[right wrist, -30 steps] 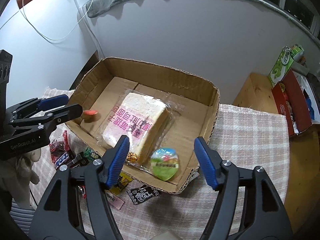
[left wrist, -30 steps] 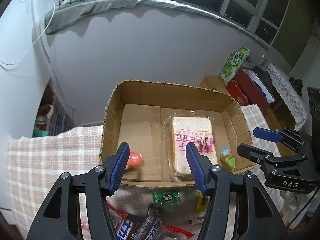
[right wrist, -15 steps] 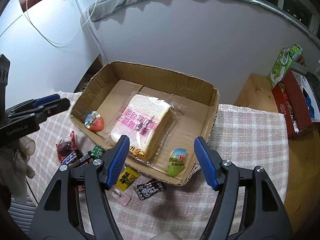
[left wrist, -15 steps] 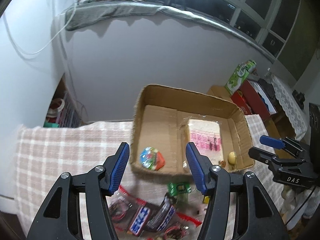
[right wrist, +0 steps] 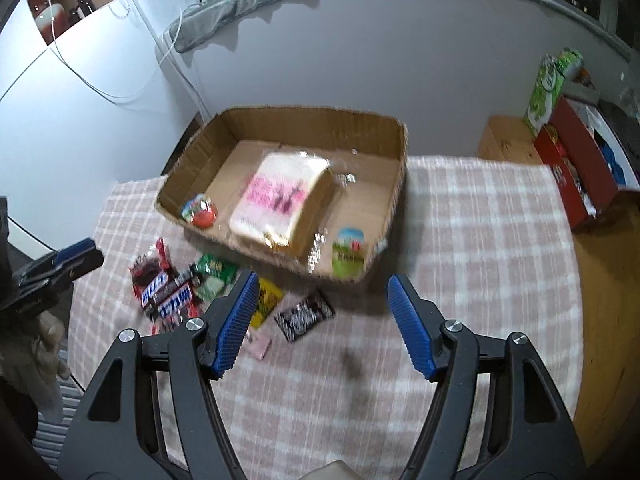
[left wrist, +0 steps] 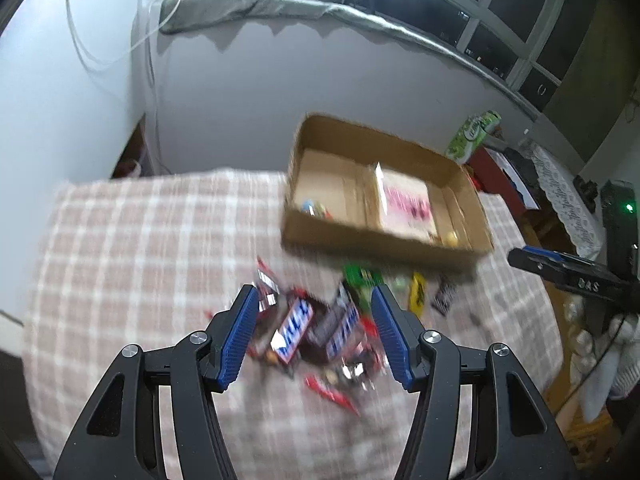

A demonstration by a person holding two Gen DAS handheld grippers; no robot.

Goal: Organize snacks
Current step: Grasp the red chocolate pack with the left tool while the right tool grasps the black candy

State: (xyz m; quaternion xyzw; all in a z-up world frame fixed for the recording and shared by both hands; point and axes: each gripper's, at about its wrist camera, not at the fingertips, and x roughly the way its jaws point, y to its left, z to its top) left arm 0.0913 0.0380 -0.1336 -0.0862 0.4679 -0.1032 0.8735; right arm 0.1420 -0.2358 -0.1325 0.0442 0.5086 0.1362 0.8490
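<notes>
A cardboard box [left wrist: 360, 240] [right wrist: 312, 128] stands on the checked cloth. It holds a wrapped bread loaf [right wrist: 280, 204] [left wrist: 404, 204], a red round snack [right wrist: 202, 212] and a green jelly cup [right wrist: 349, 250]. A pile of chocolate bars [left wrist: 312, 328] [right wrist: 168, 292] lies in front of the box. My left gripper [left wrist: 314, 334] is open and empty, above the bars. My right gripper [right wrist: 320, 316] is open and empty, above the cloth near a black packet [right wrist: 304, 314] and a yellow packet [right wrist: 266, 300].
Green packets [right wrist: 214, 274] lie by the box's near wall. A pink packet [right wrist: 258, 346] lies near my right fingers. A red box [right wrist: 576, 176] and a green carton [right wrist: 550, 84] stand on wood at the right. The wall is behind the box.
Both grippers have pulled back from the box, both open throughout. The left one has swung left and now hangs over the chocolate bars. The views are blurred by motion.
</notes>
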